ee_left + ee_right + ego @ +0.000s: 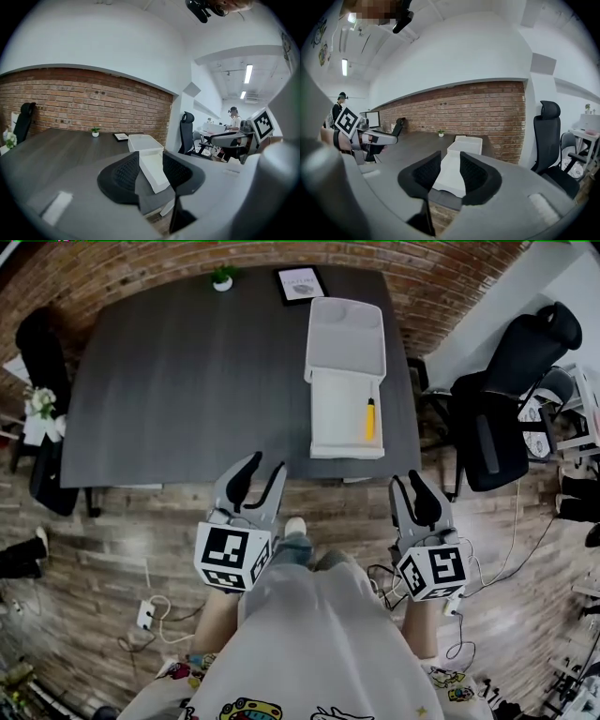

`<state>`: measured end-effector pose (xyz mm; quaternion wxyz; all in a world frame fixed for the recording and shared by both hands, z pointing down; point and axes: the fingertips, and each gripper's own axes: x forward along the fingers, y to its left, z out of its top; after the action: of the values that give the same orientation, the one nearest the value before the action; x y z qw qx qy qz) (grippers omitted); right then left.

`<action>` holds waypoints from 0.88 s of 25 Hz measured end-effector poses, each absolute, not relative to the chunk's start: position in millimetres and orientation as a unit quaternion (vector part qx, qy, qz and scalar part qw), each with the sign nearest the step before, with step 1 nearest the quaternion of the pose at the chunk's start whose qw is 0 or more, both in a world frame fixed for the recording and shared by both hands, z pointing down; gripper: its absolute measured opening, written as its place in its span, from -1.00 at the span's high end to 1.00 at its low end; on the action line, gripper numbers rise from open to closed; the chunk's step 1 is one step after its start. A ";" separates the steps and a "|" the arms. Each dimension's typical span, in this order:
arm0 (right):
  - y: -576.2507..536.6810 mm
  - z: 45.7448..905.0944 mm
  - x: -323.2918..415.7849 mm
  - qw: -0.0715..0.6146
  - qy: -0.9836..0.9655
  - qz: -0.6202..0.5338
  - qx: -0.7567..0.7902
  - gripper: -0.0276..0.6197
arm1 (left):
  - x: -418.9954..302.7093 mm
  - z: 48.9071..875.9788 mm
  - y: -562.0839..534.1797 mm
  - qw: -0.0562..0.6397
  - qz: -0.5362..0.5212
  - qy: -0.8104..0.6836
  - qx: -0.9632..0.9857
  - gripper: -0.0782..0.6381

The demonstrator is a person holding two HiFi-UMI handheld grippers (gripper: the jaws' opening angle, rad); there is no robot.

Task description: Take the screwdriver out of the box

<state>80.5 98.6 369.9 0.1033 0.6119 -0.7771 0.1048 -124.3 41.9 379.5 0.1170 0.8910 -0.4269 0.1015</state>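
The left hand-held gripper and right hand-held gripper hover released, empty, aimed at twelve o'clock short of the worktop; the yellow screwdriver lies in the box.

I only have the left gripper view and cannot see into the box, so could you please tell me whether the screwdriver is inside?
Observer: Yes, the head view shows a yellow screwdriver lying in the near half of the open box, close to its right side.
Operator: Thank you. Is the right gripper holding anything?
Observer: No, its own view shows it open, with the jaws apart and gripping nothing.
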 end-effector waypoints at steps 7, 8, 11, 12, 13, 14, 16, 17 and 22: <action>77.3 380.9 85.1 0.116 -0.768 0.128 0.616 0.53 | -120.4 391.5 18.6 0.133 0.120 -0.415 0.892 0.27; 73.5 383.3 86.5 0.118 -0.768 0.132 0.615 0.53 | -117.9 394.0 14.9 0.136 0.122 -0.412 0.893 0.27; 59.0 391.0 92.7 0.121 -0.769 0.140 0.611 0.53 | -107.6 399.3 2.3 0.140 0.125 -0.407 0.894 0.24; 52.7 392.8 95.1 0.121 -0.771 0.141 0.609 0.53 | -103.9 399.6 -3.0 0.140 0.125 -0.408 0.894 0.24; 45.5 393.9 97.8 0.121 -0.772 0.142 0.607 0.53 | -100.0 399.3 -9.0 0.140 0.124 -0.409 0.893 0.23; 37.6 394.3 100.5 0.120 -0.774 0.142 0.605 0.53 | -96.0 398.4 -15.5 0.139 0.123 -0.410 0.893 0.23; 20.0 393.7 106.1 0.120 -0.777 0.141 0.601 0.53 | -87.9 395.1 -30.5 0.137 0.120 -0.410 0.894 0.23; 10.2 392.7 108.9 0.121 -0.779 0.140 0.599 0.53 | -84.3 392.4 -39.4 0.134 0.118 -0.411 0.894 0.22; -38.0 382.7 127.9 0.116 -0.788 0.130 0.590 0.52 | -65.5 375.0 -84.6 0.115 0.107 -0.422 0.893 0.22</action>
<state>127.9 -38.0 382.7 0.1164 0.5900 -0.7882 0.1305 -65.5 -84.6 375.0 0.1154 0.8929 -0.4219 0.1067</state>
